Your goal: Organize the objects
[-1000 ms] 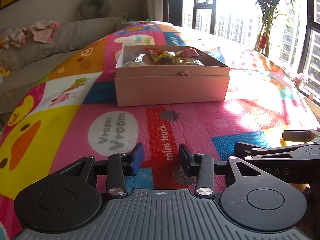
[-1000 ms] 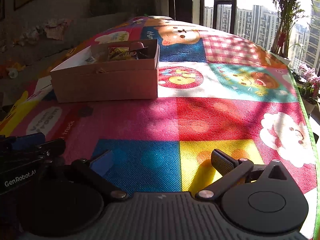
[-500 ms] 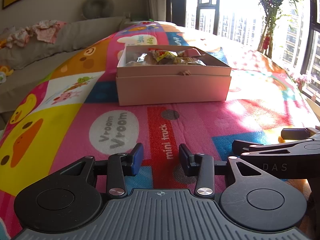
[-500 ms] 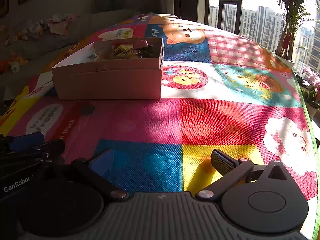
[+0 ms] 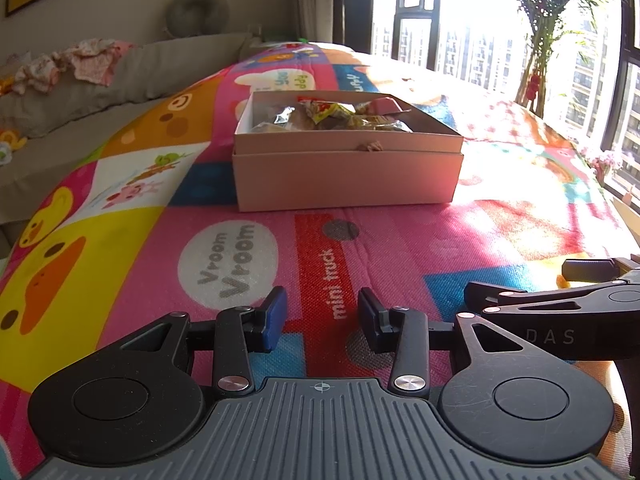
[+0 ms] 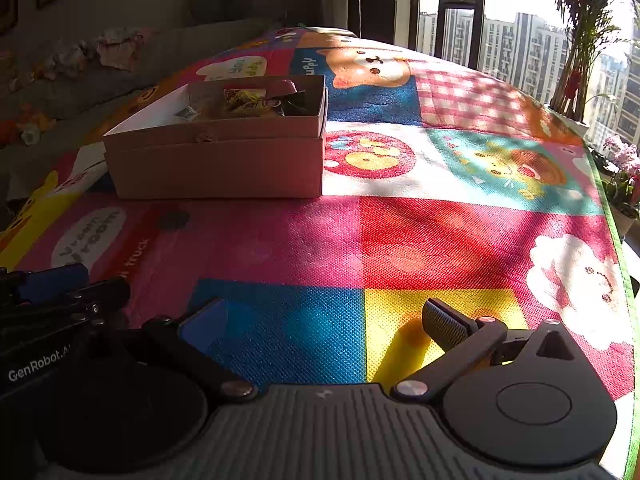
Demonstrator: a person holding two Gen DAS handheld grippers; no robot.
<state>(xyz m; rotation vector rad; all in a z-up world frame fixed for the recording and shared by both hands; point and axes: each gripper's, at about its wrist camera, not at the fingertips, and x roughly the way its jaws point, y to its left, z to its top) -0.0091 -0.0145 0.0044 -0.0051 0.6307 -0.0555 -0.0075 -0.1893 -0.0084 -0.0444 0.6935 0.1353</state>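
Observation:
A pink cardboard box [image 5: 348, 176] sits on the colourful play mat [image 5: 132, 240], holding several wrapped snack packets [image 5: 332, 114]. The box [image 6: 218, 166] also shows at the left in the right wrist view, with the packets [image 6: 248, 102] inside. My left gripper [image 5: 322, 314] is open and empty, low over the mat well in front of the box. My right gripper [image 6: 324, 320] is open wide and empty, over the blue and yellow squares. The right gripper [image 5: 560, 300] shows at the right edge of the left wrist view, and the left gripper [image 6: 56, 292] at the left edge of the right wrist view.
A grey sofa [image 5: 100, 80] with crumpled clothes runs along the left. Tall windows and a potted palm [image 5: 552, 32] stand at the back right. A flower pot [image 6: 624, 184] stands past the mat's right edge [image 6: 628, 300].
Both views sit slightly nearer the box and a little higher than before. Both grippers stay open and empty.

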